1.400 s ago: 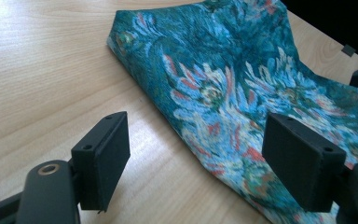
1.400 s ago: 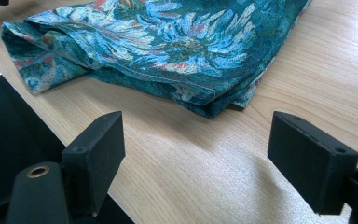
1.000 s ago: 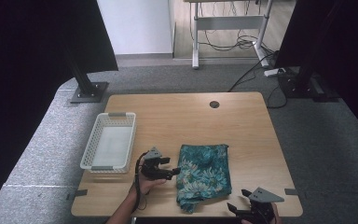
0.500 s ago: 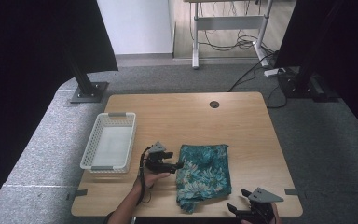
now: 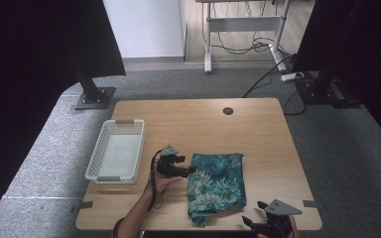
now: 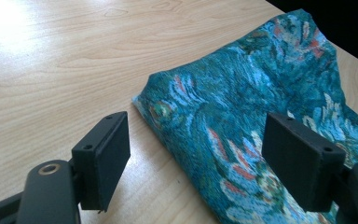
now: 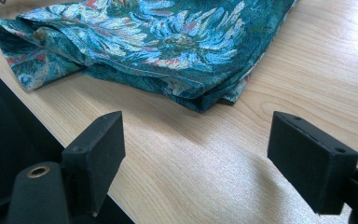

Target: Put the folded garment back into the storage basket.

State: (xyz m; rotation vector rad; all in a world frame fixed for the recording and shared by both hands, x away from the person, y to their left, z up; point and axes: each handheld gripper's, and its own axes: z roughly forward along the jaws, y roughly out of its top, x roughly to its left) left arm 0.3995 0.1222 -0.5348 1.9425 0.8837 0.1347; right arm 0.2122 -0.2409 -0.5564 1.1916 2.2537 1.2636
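Note:
A folded teal cloth with a flower print (image 5: pixel 216 186) lies on the wooden table (image 5: pixel 258 134), toward the front. My left gripper (image 5: pixel 192 170) is open at the cloth's left edge, near its far left corner. In the left gripper view the cloth (image 6: pixel 261 107) lies between and beyond the spread jaws, one jaw over bare wood, the other above the fabric. My right gripper (image 5: pixel 250 222) is open at the table's front edge, a short way right of the cloth's near corner. In the right gripper view the cloth (image 7: pixel 168 42) lies ahead, clear of the jaws.
A white mesh basket (image 5: pixel 115 173) with nothing in it stands left of the left gripper. A round cable hole (image 5: pixel 228 111) sits at the table's back. The table's front edge (image 7: pixel 51 126) runs close under the right gripper.
My left gripper has moved to the right, from the bare wood beside the basket up to the cloth's left edge. The right gripper has hardly moved.

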